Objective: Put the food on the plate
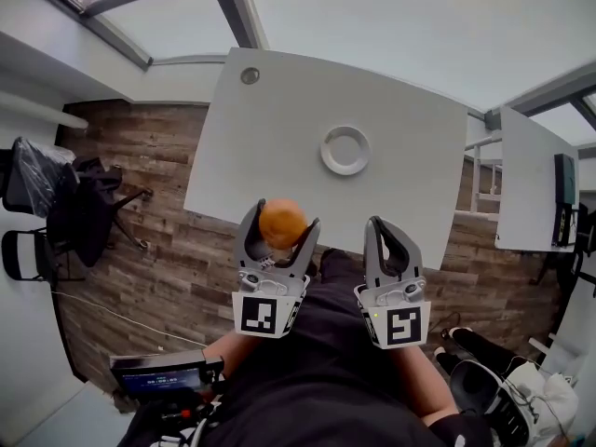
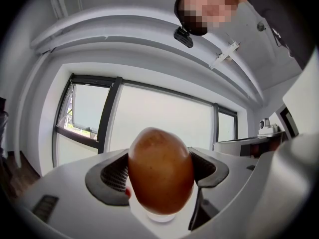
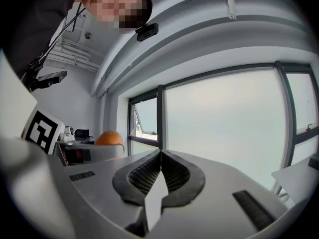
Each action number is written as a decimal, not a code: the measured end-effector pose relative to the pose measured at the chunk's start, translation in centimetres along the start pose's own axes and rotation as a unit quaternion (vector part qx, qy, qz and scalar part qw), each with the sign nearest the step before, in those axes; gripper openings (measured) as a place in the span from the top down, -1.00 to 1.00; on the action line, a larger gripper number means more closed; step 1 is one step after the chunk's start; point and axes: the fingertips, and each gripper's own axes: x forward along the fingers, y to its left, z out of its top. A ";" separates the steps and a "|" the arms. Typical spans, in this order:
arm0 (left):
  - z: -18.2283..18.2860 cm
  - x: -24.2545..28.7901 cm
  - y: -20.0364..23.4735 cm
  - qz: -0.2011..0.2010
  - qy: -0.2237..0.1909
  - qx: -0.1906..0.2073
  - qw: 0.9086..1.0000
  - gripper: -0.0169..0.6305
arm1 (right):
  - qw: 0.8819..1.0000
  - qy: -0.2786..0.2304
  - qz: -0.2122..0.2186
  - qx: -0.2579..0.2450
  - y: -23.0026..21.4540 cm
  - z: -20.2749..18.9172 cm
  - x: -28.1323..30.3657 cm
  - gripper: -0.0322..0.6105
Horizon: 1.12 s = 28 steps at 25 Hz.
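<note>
Left gripper [image 1: 282,216] sits close under the head camera, marker cube facing up, in front of the person's dark torso. Its jaws are clamped on the food [image 1: 282,223], a round orange-brown piece, one ribbed pad on each side. The left gripper view confirms it: the food [image 2: 160,171] fills the gap between the pads and the left gripper [image 2: 160,156] points up toward a window.

Right gripper [image 1: 387,235] is just beside it, level with it and apart from it. Jaws pressed together, nothing between them. In the right gripper view, the right gripper [image 3: 160,157] shows both pads meeting at the tip. The food [image 3: 108,137] is visible off to its left.

Plate [image 1: 345,150]: white, round, bare, on the white table [image 1: 270,110], right of centre. Food is held in the air over the near table edge, well short of the plate and to its left.

Wood floor [image 1: 140,156] under the table. Dark chair [image 1: 84,203] at left, second white table [image 1: 526,184] at right. Small screen device [image 1: 163,376] at bottom left.
</note>
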 end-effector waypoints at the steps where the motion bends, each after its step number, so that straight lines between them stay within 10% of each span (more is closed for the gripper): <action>1: 0.0 0.4 -0.4 -0.005 0.001 0.001 1.000 -0.18 | 1.000 -0.007 -0.001 -0.002 -0.4 0.5 0.0 0.88; 28: -2.4 9.0 -5.2 -0.066 0.022 0.020 0.997 -0.18 | 0.999 -0.042 -0.032 -0.003 -5.7 4.0 0.3 0.88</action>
